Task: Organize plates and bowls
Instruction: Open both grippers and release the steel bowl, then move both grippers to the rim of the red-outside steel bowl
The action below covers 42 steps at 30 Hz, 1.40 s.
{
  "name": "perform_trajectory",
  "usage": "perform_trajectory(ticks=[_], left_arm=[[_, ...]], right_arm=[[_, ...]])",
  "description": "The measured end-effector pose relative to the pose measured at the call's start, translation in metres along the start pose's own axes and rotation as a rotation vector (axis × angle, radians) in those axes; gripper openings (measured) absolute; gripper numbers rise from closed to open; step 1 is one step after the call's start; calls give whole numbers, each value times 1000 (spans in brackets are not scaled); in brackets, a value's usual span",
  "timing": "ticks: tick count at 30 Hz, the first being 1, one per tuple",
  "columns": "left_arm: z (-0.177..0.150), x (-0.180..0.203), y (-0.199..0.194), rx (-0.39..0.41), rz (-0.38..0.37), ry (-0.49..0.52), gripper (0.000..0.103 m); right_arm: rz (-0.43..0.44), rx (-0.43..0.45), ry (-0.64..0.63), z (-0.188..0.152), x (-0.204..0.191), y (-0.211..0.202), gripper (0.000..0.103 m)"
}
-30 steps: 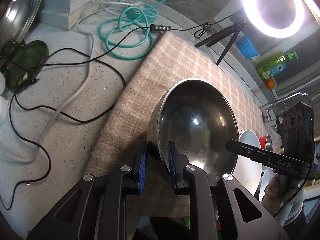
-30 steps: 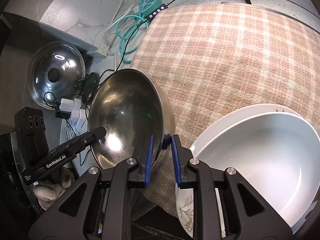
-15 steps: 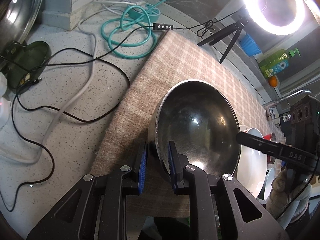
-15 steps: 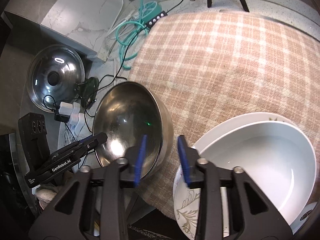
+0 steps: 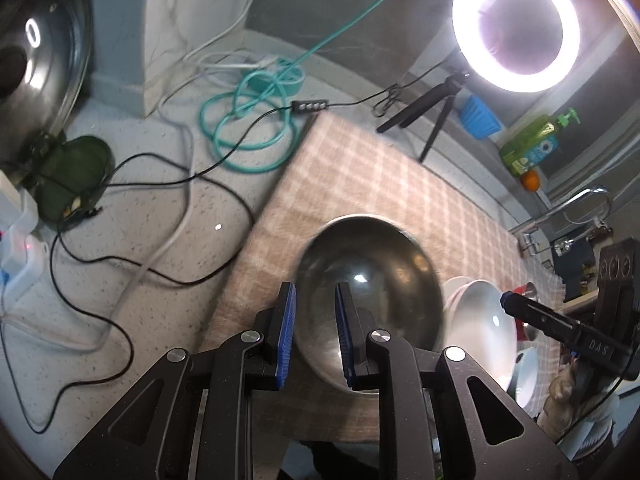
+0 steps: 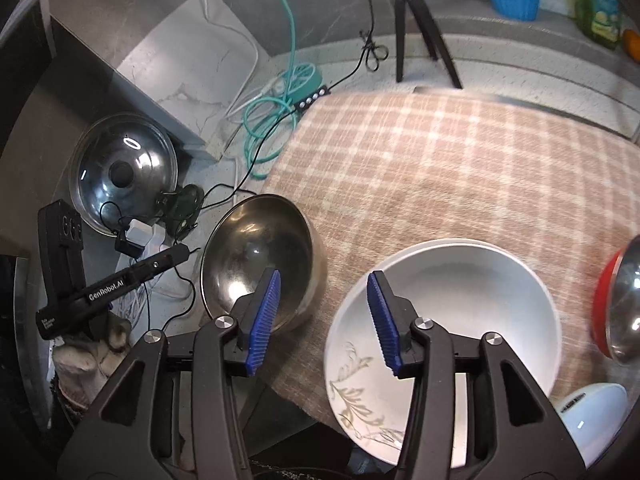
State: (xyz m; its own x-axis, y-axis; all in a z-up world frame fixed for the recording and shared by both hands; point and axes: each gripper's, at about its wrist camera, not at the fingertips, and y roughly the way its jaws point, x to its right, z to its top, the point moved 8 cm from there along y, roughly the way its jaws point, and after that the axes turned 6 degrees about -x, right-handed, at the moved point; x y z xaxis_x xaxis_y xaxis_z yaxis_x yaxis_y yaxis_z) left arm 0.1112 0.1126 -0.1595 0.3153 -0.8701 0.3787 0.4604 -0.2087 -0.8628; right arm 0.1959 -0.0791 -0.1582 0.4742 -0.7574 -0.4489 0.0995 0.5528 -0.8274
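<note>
A steel bowl (image 5: 372, 280) sits on the plaid cloth (image 5: 384, 184) near its front left corner; it also shows in the right wrist view (image 6: 260, 264). My left gripper (image 5: 316, 334) has opened a little; its jaws straddle the bowl's near rim without pinching it. My right gripper (image 6: 324, 320) is wide open and empty, pulled back above the gap between the steel bowl and a stack of white bowls (image 6: 460, 312). The white stack (image 5: 480, 320) stands just right of the steel bowl. The lowest white piece has a leaf pattern (image 6: 356, 396).
A red-and-steel bowl (image 6: 616, 300) is at the right edge. A pot lid (image 6: 124, 172), cables (image 5: 248, 120), a charger and a tripod (image 6: 416, 20) with ring light (image 5: 516, 28) crowd the counter left and behind. A tap (image 5: 568, 208) is far right.
My right gripper let go of the steel bowl's rim, opened wide and drew back to the right. The left jaws have parted slightly and pulled back; the bowl now rests on the cloth.
</note>
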Motion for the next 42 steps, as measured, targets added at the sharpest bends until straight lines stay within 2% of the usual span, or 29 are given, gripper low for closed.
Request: perform_trajectory(ticks=[3, 6, 11, 14, 23, 32, 42], left_arm=[[2, 15, -2, 10, -21, 25, 18], [0, 37, 1, 2, -51, 62, 18], [-7, 76, 7, -22, -88, 142, 18], [-12, 97, 13, -44, -117, 173, 18], [-29, 167, 36, -109, -176, 302, 20], [-55, 232, 65, -191, -221, 430, 20], [-69, 281, 89, -248, -240, 524, 20]], right_arm=[[-34, 42, -1, -7, 10, -22, 50], [-39, 97, 31, -13, 24, -46, 58], [-64, 176, 87, -26, 56, -83, 58], [-71, 197, 136, -35, 77, -101, 63], [-199, 230, 264, -66, 152, -148, 63], [-228, 256, 409, -99, 215, -171, 64], [-227, 261, 451, -114, 242, -169, 63]])
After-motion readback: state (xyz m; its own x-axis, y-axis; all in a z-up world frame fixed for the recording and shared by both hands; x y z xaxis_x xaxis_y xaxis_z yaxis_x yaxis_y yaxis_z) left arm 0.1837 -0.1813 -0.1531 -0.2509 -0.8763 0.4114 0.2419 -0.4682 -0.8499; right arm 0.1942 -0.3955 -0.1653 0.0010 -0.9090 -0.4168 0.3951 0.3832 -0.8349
